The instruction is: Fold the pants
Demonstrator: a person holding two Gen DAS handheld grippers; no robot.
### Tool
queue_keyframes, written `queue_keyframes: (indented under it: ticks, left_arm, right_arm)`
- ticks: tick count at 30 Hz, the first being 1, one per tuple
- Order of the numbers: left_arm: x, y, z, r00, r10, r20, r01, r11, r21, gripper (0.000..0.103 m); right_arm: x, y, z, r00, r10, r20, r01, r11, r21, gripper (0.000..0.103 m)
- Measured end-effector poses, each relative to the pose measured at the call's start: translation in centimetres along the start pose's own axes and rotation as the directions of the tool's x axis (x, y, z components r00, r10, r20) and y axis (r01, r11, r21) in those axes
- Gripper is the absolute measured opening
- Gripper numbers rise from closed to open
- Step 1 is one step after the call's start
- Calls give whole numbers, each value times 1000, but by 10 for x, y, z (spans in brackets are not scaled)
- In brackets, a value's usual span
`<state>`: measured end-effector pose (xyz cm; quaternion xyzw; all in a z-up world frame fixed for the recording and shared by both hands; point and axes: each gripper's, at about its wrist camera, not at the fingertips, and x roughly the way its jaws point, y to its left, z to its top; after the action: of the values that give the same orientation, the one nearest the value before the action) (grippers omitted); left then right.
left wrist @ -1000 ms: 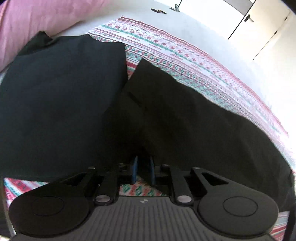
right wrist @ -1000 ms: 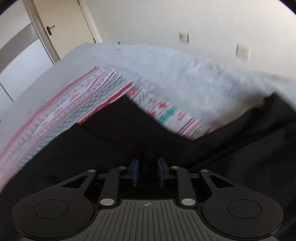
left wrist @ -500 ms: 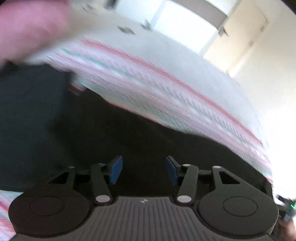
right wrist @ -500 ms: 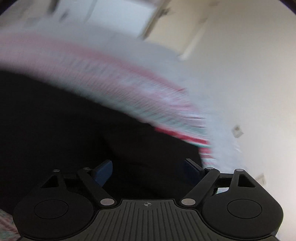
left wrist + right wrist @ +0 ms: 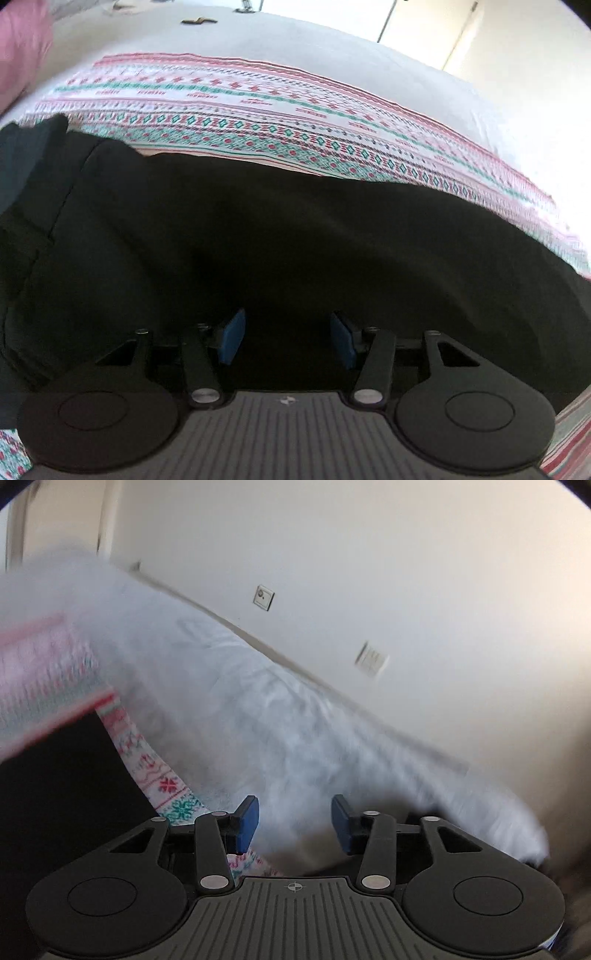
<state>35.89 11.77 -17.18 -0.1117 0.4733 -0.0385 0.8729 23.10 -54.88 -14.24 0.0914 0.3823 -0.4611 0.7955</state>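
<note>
1. Change, left side: one second ago my left claw (image 5: pixel 286 338) was clenched on a fold of the black pants (image 5: pixel 295 258). Its jaws have since opened, and it now stands released with nothing between the blue pads (image 5: pixel 231 336). It hovers over the dark cloth; I cannot tell whether the pads touch it.

2. Change, right side: one second ago my right claw (image 5: pixel 293 823) was also clenched on the pants. It let go, spread wide, and its jaws have just been closing part of the way again. Nothing is between the pads. It now points past the end of the pants toward the white bed cover (image 5: pixel 277 731) and the wall (image 5: pixel 369 554); that view is blurred.

3. Meaning for the task: in my judgement one fold has just been laid down and released. The two legs, spread apart a second ago, now read as one long dark band.

4. Location of the pants: they lie flat on the patterned cloth (image 5: pixel 258 122) spread over the bed, along its near side. The patterned strip shows beyond their far edge. In the right view only one end of the pants shows, at the left edge of the picture.

5. Next step, as I judge it: take both ends and fold the band crosswise.

6. Containers: none in view, so there are no contents to report.
</note>
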Motion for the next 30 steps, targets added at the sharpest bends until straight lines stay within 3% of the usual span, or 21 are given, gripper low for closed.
queue_keyframes:
  ticks: [2, 4, 7, 8, 9, 10, 11, 12, 14, 20, 22, 24, 25, 27, 29, 30]
  left_arm:
    - [-2, -6, 0, 1000, 6, 1, -6, 1000, 2, 47]
    - [-3, -9, -2, 1000, 13, 4, -13, 1000, 12, 48]
    - [-5, -8, -5, 1000, 16, 6, -16, 1000, 15, 48]
    - [-5, -7, -5, 1000, 14, 6, -14, 1000, 11, 48]
    - [-4, -6, -5, 1000, 12, 7, -12, 1000, 7, 48]
    - [-6, -7, -7, 1000, 11, 7, -11, 1000, 5, 48]
    - [-7, -6, -7, 1000, 10, 6, -10, 1000, 3, 48]
    - [-9, -4, -8, 1000, 10, 6, -10, 1000, -2, 48]
    - [-11, -2, -7, 1000, 6, 5, -6, 1000, -7, 48]
    - [-17, 9, -8, 1000, -3, 4, 3, 999, -35, 48]
    - [-20, 11, -10, 1000, -5, 5, 5, 999, -37, 48]
    - [-26, 17, -11, 1000, -8, 11, 9, 999, -53, 48]
    - [-31, 21, -11, 1000, -5, 20, 6, 998, -68, 48]
    - [-43, 35, -12, 999, 15, 51, -10, 995, -103, 49]
    - [-55, 53, -12, 994, 75, 83, -63, 989, -137, 53]
    - [-59, 61, -13, 990, 103, 93, -88, 985, -151, 53]
  right_arm:
    - [-5, -2, -9, 996, 88, -9, -88, 996, -32, 46]
    - [-16, 5, -23, 979, 205, -16, -206, 975, -87, 61]
    - [-26, 17, -38, 942, 332, -47, -335, 938, -92, 61]
    - [-24, 23, -40, 940, 335, -67, -341, 935, -96, 60]
    - [-21, 33, -44, 952, 295, -77, -303, 943, -135, 44]
    - [-20, 41, -48, 971, 228, -67, -236, 952, -194, 16]
    - [-20, 47, -50, 981, 184, -57, -192, 952, -238, 7]
    - [-25, 42, -51, 979, 196, -61, -205, 949, -240, 0]
    - [-32, 37, -51, 973, 220, -69, -230, 945, -233, 0]
    - [-42, 7, -44, 987, 162, -13, -161, 965, -204, 0]
    - [-39, 9, -50, 991, 134, -20, -134, 956, -259, 0]
    - [-41, 17, -58, 987, 158, -30, -160, 947, -277, 0]
    - [-51, 24, -62, 982, 191, -14, -187, 941, -281, 9]
    - [-77, 45, -70, 962, 272, 7, -257, 916, -307, 12]
    - [-111, 80, -78, 924, 381, 15, -349, 862, -368, 24]
    - [-130, 100, -84, 897, 442, 12, -400, 823, -404, 49]
